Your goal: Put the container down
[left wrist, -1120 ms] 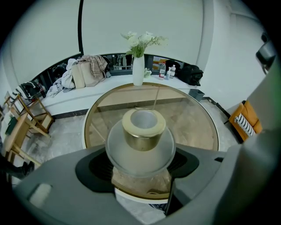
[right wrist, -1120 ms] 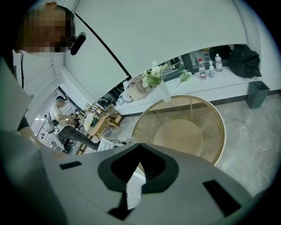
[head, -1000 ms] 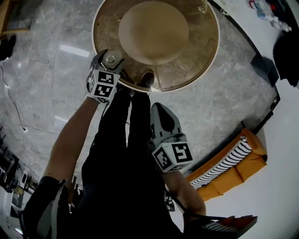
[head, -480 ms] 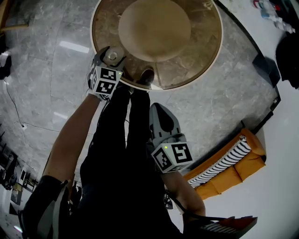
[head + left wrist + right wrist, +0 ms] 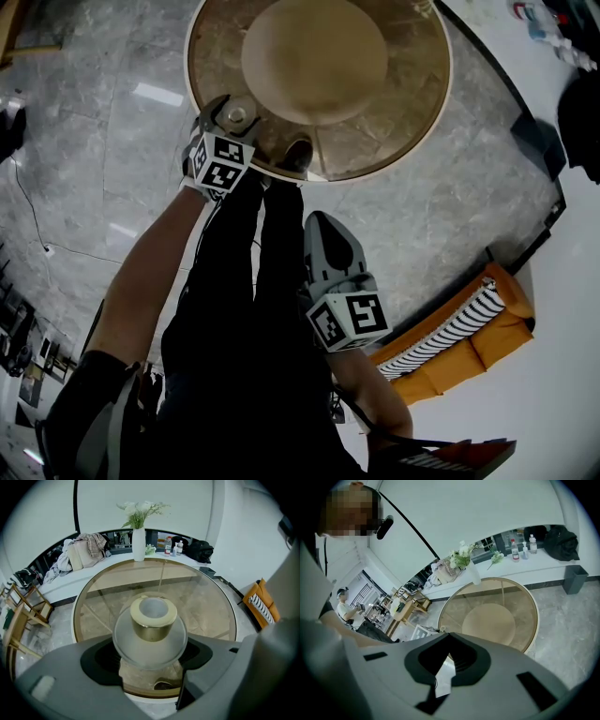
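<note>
Frosted container (image 5: pixel 149 637), base hidden within left gripper (image 5: pixel 150 654), perhaps touching table (image 5: pixel 206 604).

container (image 5: pixel 152 620): frosted white body, brass-gold collar, cream rim | table (image 5: pixel 206 606): amber-tinted glass, white edge | left gripper (image 5: pixel 232 114), right gripper (image 5: pixel 324 225): grey, black-and-white square-marker cubes | floor (image 5: pixel 103 141): grey veined marble | cushion (image 5: pixel 489 354): orange, black-white stripes | vase (image 5: pixel 138 545): white

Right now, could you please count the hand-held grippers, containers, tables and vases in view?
Hand-held grippers: 2, left and right
Container: 1
Table: 1
Vase: 1
Total: 5
</note>
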`<state>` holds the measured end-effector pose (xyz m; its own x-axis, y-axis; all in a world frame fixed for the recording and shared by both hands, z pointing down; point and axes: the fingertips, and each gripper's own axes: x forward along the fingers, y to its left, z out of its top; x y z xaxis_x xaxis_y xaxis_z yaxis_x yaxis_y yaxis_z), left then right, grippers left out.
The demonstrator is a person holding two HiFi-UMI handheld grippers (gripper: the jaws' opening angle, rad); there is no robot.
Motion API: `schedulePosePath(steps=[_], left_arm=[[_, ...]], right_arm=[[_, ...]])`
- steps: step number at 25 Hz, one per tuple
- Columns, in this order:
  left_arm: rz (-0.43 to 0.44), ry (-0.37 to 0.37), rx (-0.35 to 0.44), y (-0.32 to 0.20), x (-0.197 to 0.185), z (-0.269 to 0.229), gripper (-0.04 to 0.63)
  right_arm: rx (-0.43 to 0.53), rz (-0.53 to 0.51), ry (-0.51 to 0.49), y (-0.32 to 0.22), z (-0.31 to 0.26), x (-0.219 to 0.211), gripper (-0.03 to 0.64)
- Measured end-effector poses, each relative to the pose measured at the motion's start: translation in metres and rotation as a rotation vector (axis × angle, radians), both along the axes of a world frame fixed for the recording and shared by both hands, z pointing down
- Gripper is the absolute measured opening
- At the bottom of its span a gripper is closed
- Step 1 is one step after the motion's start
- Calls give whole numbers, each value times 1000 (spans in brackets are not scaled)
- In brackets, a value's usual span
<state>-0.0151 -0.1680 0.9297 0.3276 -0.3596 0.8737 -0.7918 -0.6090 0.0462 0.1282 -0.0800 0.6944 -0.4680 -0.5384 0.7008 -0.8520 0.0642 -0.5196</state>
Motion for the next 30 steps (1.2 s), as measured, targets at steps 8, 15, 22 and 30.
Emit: schedulePosePath(steps=[8,15,22,30], left_arm=[[-47,-14,7,3,-5,7,337],[-58,25,-47,9,-4,6,339],[-86,53,-37,29,-17,-26,341],[-231,154,41,59,-63,-136,341]], right_arm=[[-9,-8,-4,7,5,1,8],[6,0,-6,7,-2,2,8],[49,-13,-4,2,-21,-5,8],[150,-41,-17,-19,-76,-23,8]])
